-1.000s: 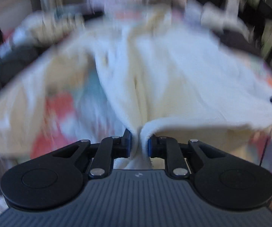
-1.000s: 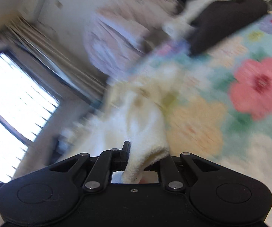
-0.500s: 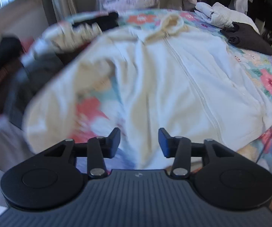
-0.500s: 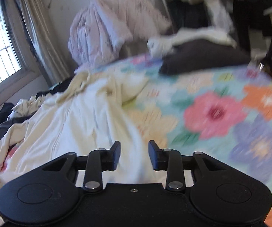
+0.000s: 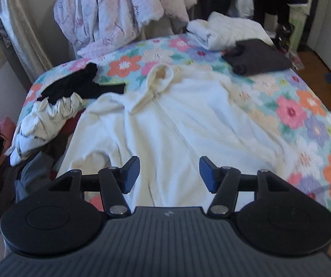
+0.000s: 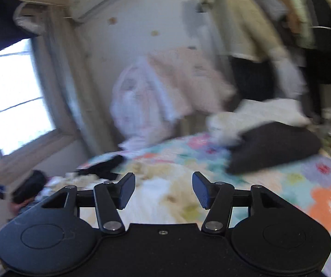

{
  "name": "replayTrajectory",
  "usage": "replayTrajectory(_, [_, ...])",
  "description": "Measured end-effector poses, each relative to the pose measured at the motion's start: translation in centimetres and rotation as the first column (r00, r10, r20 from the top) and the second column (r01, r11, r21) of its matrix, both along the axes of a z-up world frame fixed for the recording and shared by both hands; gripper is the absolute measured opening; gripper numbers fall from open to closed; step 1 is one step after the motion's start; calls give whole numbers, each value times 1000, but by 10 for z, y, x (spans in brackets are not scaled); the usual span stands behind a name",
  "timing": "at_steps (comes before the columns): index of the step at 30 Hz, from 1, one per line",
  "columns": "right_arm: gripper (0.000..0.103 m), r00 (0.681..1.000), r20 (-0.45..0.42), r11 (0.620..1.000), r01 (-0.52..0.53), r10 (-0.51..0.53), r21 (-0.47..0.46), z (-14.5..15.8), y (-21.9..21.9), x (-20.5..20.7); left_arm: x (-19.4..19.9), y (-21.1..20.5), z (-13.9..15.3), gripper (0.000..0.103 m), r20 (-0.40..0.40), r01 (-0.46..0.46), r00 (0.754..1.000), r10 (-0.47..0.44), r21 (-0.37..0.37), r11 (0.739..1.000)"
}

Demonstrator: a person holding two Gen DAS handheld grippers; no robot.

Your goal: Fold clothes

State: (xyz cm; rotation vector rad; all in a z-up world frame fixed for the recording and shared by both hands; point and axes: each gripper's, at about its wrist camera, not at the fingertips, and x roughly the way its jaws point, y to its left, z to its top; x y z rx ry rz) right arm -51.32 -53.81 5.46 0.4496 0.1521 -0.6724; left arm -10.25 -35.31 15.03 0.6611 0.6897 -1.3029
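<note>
A cream zip-front fleece jacket [image 5: 172,120] lies spread face up on the floral bedspread [image 5: 299,113], collar toward the far end. My left gripper [image 5: 169,173] is open and empty, held above the jacket's lower hem. My right gripper [image 6: 163,189] is open and empty, raised above the bed; its view is blurred and shows the jacket [image 6: 156,187] just beyond the fingers.
A folded dark grey garment [image 5: 257,56] and a white bundle [image 5: 225,28] lie at the bed's far right. Black clothing [image 5: 78,85] and a crumpled white item [image 5: 48,117] lie at the left edge. A pink quilt [image 5: 119,9] hangs behind the bed.
Both grippers were shut on the cream jacket one second ago; they have let go, opened wide and pulled back and up. The jacket now lies flat on the bed.
</note>
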Motion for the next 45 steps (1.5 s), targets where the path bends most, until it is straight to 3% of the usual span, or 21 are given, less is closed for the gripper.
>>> replayTrajectory(3, [61,991,-12,990,-135,135,32,19,-29,35,3,-37,-29,57,58,-10,998,13,-36,999])
replayTrajectory(6, [61,959,-73,960,-270,275,76,27,-64,85,11,-76,-69,57,125,-13,992,18,-39,999])
replayTrajectory(10, [61,864,-250,900,-418,436,125,22,-113,165,27,-128,-124,57,198,-7,980,10,-16,1000])
replayTrajectory(12, [61,826,-328,888,-443,458,125,14,-136,197,41,-153,-148,57,211,8,978,-8,3,1000])
replayTrajectory(15, [61,773,-430,869,-491,467,61,-8,-163,239,65,-189,-178,57,214,5,977,-4,-3,1000])
replayTrajectory(17, [61,748,-452,849,-527,487,43,-29,-182,263,81,-209,-197,57,235,-11,972,13,-9,1000])
replayTrajectory(21, [61,720,-424,820,-562,549,106,-81,-228,315,117,-245,-236,57,276,-49,961,38,34,998])
replayTrajectory(24, [61,672,-475,804,-578,568,143,-116,-253,355,134,-260,-247,57,313,-61,948,57,4,998])
replayTrajectory(27, [61,630,-512,787,-593,584,168,-141,-273,383,141,-270,-250,59,256,3,967,3,-21,1000])
replayTrajectory(30, [61,596,-583,781,-614,552,113,-158,-284,406,154,-283,-258,60,83,-25,996,26,-2,1000])
replayTrajectory(33, [62,601,-657,780,-625,455,-32,-164,-285,419,175,-290,-261,64,-104,-113,989,106,-59,992])
replayTrajectory(35, [66,578,-685,743,-665,443,-81,-170,-287,424,189,-295,-267,61,-160,-168,975,153,-83,982])
replayTrajectory(36, [68,555,-700,721,-688,449,-84,-175,-289,427,197,-299,-270,56,-179,-193,968,175,-88,977])
replayTrajectory(37, [68,535,-714,708,-702,451,-78,-181,-292,432,203,-305,-273,30,-171,-227,961,215,-56,972])
replayTrajectory(38, [68,516,-727,698,-712,453,-71,-187,-295,439,209,-311,-276,16,-161,-262,953,255,-22,965])
replayTrajectory(40, [67,489,-736,684,-728,468,-48,-197,-303,451,217,-318,-272,8,-133,-267,957,258,-58,962])
replayTrajectory(41, [62,484,-727,682,-731,486,-31,-199,-307,456,220,-320,-268,8,-113,-270,959,259,-90,959])
replayTrajectory(43, [17,494,-673,692,-720,551,39,-197,-320,464,226,-325,-257,7,-75,-276,961,268,-149,949])
replayTrajectory(45, [11,578,-591,734,-679,562,34,-187,-332,465,232,-331,-245,7,-38,-290,957,289,-204,935])
